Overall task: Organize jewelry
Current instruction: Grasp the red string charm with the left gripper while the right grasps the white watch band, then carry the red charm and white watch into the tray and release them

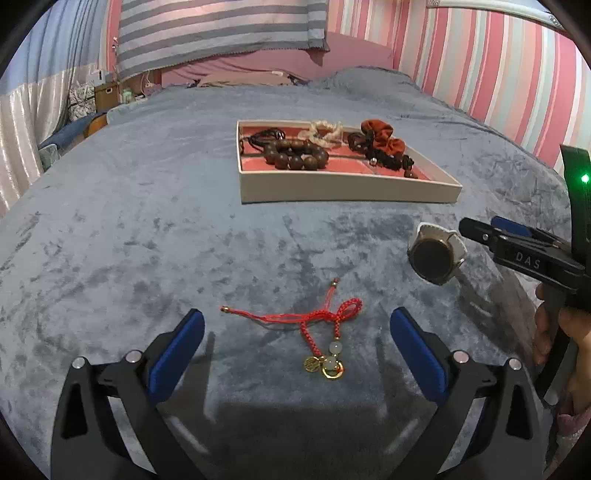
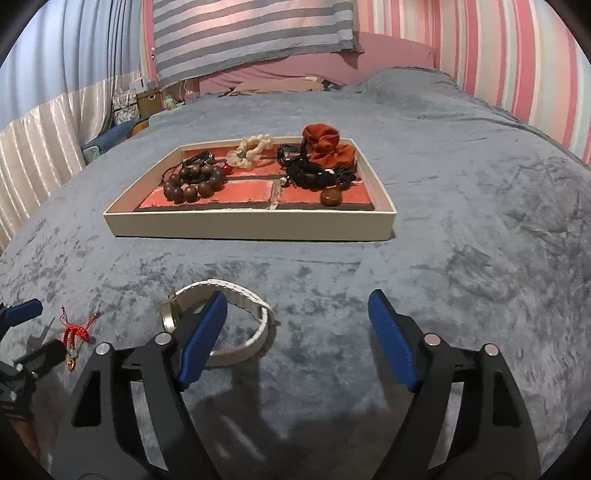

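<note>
A red cord bracelet (image 1: 314,321) with jade beads and gold charms lies on the grey blanket between the wide-open fingers of my left gripper (image 1: 297,332); it also shows in the right wrist view (image 2: 75,338). A white-strap watch (image 2: 221,325) lies on the blanket just past my open right gripper (image 2: 299,321), its left finger (image 2: 201,339) in front of the strap. The watch (image 1: 436,254) and right gripper (image 1: 476,230) show in the left wrist view. A cream tray (image 1: 347,192) with red compartments holds wooden beads (image 1: 295,153), scrunchies and dark cords.
The grey blanket (image 2: 461,258) covers the whole bed. A striped pillow (image 2: 251,33) and pink headboard stand at the far end, striped wall on the right, curtains and clutter beyond the left edge. The tray (image 2: 251,225) lies mid-bed.
</note>
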The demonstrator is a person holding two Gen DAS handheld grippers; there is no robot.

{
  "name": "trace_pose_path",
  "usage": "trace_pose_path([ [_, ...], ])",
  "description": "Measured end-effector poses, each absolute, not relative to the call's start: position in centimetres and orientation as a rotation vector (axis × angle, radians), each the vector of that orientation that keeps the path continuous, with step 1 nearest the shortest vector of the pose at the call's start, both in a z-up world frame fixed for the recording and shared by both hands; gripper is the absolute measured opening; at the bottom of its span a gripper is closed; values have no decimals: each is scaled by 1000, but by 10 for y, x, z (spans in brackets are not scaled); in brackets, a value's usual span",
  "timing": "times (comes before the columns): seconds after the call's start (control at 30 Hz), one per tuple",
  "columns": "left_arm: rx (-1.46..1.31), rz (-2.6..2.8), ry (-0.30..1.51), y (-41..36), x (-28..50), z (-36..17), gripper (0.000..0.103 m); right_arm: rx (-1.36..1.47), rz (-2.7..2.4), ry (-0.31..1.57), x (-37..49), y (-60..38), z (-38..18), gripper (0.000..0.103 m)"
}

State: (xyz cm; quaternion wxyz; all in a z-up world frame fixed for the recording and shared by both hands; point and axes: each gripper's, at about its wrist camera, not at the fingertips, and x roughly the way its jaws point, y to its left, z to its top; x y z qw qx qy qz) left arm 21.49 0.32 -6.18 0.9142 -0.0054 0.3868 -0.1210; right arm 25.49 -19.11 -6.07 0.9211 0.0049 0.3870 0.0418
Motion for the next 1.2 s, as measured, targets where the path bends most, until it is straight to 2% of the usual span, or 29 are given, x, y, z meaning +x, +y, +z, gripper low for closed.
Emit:
trace_pose_path([
  [0.1,-11,-258,807,2,219,-65,97,11,97,826,263,-187,-67,69],
  [0.23,-21,-266,852,2,228,-72,78,10,110,865,269,-184,-74,59],
  [0.33,-39,-268,868,4,233,-75,74,1,123,897,272,-180,-81,49],
  [0.4,-44,-267,868,5,235,-75,68,4,131,912,274,-180,-85,40],
  [0.47,-43,-265,871,5,235,-75,55,8,142,917,275,-179,-87,34],
  [0.6,-49,-274,869,6,234,-75,36,-2,170,919,275,-174,-87,21],
  [0.67,-57,-282,869,7,234,-74,23,-11,168,916,275,-172,-88,20],
  [0.93,-59,-275,869,8,235,-73,8,2,178,908,274,-174,-86,15],
  [1.2,-46,-276,817,7,238,-56,7,18,183,862,271,-179,-73,11],
])
